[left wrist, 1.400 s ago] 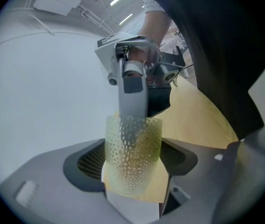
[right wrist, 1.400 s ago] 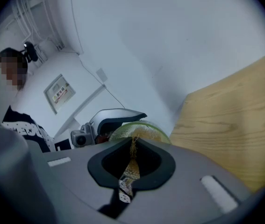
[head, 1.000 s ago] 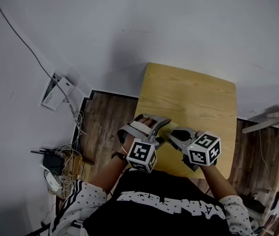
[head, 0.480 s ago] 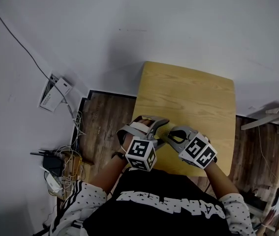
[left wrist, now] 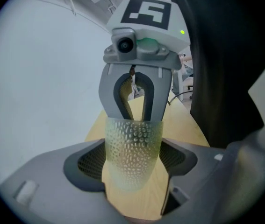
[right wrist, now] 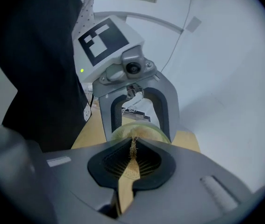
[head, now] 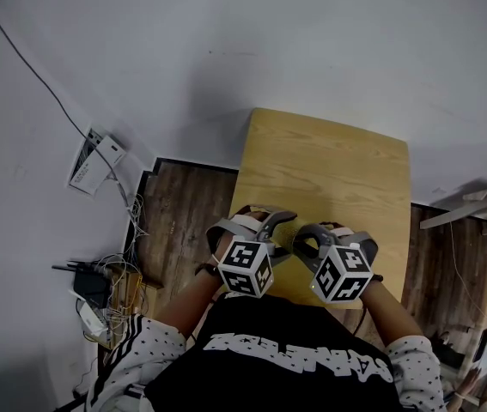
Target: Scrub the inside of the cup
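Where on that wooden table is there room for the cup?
Most of the table is bare, all its far half and middle. Only the near edge is crowded: left gripper with cup meets right gripper with scrubber.

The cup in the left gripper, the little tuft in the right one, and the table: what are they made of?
Cup: probably translucent plastic or glass, pale greenish, with a dimpled surface that light passes through. Tuft: coarse tan fibres, perhaps a natural-fibre scrubber, but too little shows to be sure. Table: light wood or wood veneer with a matte finish and faint grain lines.
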Available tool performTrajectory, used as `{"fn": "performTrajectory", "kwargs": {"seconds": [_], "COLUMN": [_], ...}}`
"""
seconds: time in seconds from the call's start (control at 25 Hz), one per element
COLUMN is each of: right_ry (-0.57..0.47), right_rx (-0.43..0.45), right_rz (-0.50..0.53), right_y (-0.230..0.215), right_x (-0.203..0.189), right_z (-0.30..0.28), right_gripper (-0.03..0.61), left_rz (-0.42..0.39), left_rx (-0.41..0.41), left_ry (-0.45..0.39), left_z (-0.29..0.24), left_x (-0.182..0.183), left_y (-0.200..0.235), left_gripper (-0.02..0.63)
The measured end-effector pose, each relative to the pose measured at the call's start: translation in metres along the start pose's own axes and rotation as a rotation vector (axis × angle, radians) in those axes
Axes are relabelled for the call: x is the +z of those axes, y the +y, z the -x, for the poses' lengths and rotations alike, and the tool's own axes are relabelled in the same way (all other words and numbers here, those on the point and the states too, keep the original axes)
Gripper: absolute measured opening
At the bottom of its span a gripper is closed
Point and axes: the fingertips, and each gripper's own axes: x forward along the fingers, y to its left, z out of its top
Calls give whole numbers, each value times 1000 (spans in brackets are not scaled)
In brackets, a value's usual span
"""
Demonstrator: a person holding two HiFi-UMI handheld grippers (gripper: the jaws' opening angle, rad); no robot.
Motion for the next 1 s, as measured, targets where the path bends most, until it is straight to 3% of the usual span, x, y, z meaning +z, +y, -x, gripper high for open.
{"fn": "performTrajectory", "kwargs": {"seconds": [0.44,1.0], "right_ry": [127,181], "right_rx": [15,39], "right_rz": [411,819], "right_y": [5,20], "right_x": [-2,-11], "right_z": [5,11], "right_gripper": [28,26], "left_rz": [86,170], "left_rx": [-79,-217], "left_ry": [-65,-123], "left_z": [5,7], "left_x": [5,12], "left_y": [-2,-15], "left_gripper": [357,357]}}
